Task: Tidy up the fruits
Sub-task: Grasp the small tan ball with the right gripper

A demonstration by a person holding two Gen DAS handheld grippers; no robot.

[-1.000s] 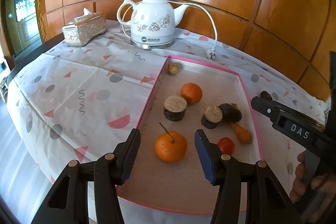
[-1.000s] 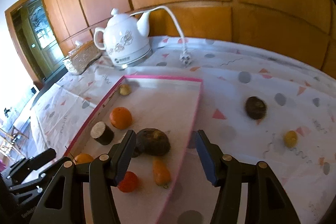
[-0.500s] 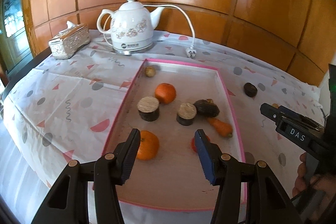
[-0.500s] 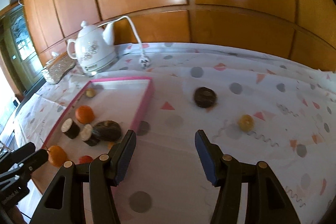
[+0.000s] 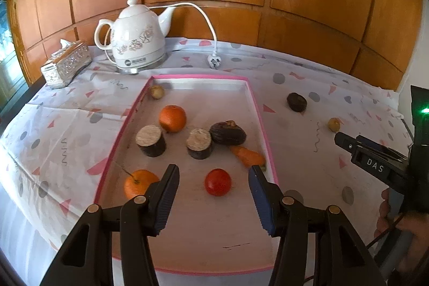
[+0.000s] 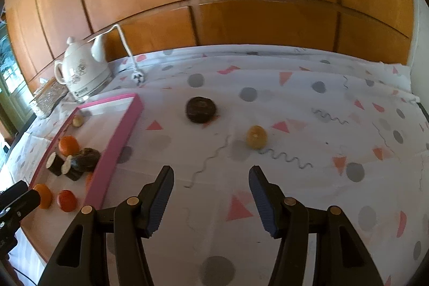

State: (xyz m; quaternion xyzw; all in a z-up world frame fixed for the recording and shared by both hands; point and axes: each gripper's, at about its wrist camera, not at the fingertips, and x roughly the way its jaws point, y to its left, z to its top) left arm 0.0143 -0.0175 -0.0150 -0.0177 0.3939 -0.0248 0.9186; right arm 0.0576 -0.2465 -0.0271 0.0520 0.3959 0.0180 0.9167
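A pink-rimmed tray holds several fruits: two oranges, a red tomato, two dark cut pieces, a dark round fruit, a small carrot-like piece and a small yellowish fruit. My left gripper hovers open over the tray's near half, with the tomato seen between its fingers farther on. On the cloth right of the tray lie a dark round fruit and a small yellow fruit. My right gripper is open and empty above the cloth, short of both.
A white electric kettle with its cord and plug stands behind the tray. A silver tissue box sits at the back left. Wooden wall panels close the far side. A hand holds the right gripper's body at the left wrist view's right edge.
Both grippers have swung to the right. The left one passed from the stemmed orange to the tomato; the right one left the tray and now faces the two loose fruits on the cloth.
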